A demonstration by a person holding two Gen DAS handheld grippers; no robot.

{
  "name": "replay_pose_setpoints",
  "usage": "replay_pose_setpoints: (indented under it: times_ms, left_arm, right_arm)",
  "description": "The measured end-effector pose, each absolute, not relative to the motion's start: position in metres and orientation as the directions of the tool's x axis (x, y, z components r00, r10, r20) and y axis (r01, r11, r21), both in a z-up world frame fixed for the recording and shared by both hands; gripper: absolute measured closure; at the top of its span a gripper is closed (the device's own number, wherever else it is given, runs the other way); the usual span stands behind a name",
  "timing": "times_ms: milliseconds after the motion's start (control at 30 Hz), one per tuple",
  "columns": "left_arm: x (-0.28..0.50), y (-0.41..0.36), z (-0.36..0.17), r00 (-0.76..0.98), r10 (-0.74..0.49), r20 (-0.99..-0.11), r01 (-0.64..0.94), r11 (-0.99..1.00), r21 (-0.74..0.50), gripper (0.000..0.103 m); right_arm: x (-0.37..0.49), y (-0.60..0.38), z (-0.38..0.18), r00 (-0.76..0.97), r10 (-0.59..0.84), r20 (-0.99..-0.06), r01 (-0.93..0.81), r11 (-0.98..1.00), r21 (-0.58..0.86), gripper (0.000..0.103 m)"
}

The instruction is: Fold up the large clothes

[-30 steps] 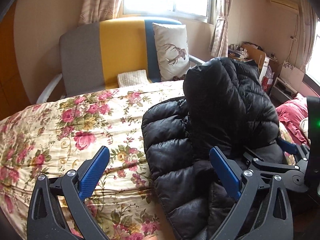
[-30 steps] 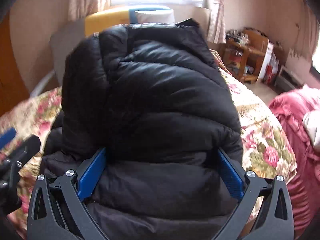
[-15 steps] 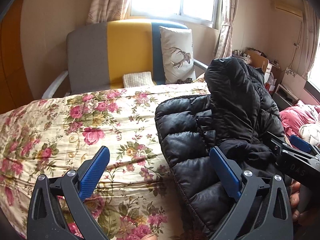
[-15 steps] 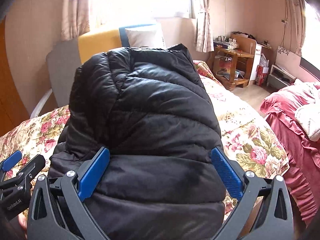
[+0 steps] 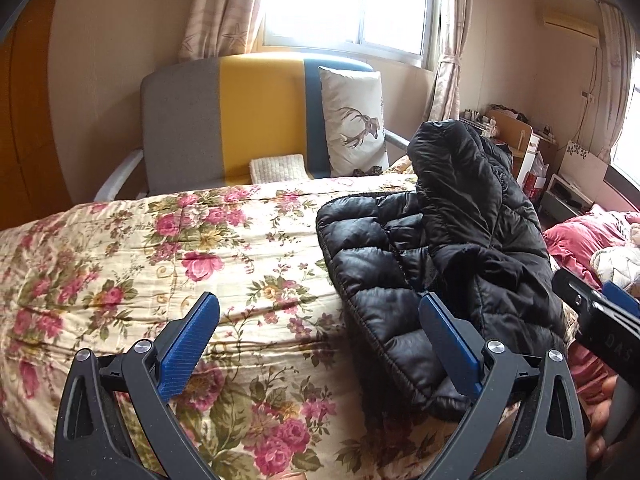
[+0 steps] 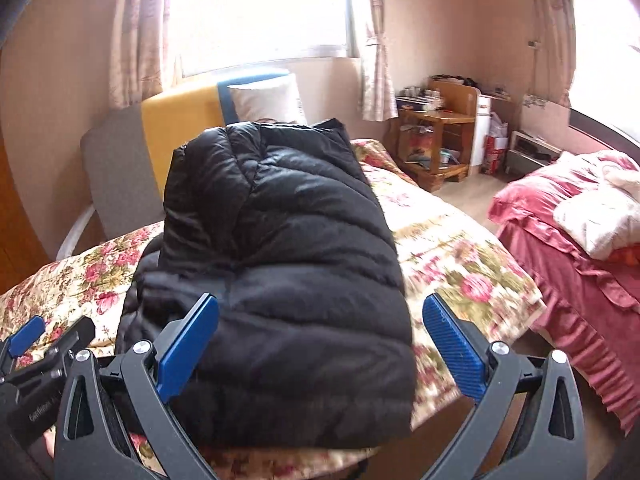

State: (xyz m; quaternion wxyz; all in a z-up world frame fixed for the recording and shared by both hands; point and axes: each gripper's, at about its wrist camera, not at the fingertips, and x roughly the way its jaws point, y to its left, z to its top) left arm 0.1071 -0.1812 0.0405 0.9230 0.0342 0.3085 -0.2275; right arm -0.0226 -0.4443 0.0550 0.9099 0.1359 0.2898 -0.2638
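A black puffer jacket (image 5: 436, 248) lies folded in a thick bundle on the floral bedspread (image 5: 160, 264), near the bed's right front corner. In the right wrist view the jacket (image 6: 280, 264) fills the middle, its near edge just beyond my fingers. My left gripper (image 5: 320, 336) is open over the bedspread, left of the jacket, its right finger in front of the jacket's hem. My right gripper (image 6: 320, 340) is open with nothing held, hovering before the bundle. Each gripper shows at the edge of the other's view.
A grey, yellow and blue chair (image 5: 240, 120) with a deer cushion (image 5: 352, 120) stands behind the bed. A wooden shelf unit (image 6: 440, 136) and a second bed with a red cover (image 6: 580, 248) are to the right. Bare floor lies between the beds.
Both grippers have pulled back from the jacket. The right gripper no longer has the jacket between its fingers; the bundle now lies free on the bed.
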Motion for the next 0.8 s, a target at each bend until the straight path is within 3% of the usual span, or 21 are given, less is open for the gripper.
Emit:
replay_pose_setpoints:
  times_ms: [800]
  left_arm:
    - [0.070, -0.150, 0.032, 0.711, -0.393, -0.584, 0.421, 0.902, -0.095, 0.004]
  right_arm:
    - [-0.065, -0.387, 0.037, 0.669, -0.437, -0.601, 0.570, 0.821, 0.037, 0.002]
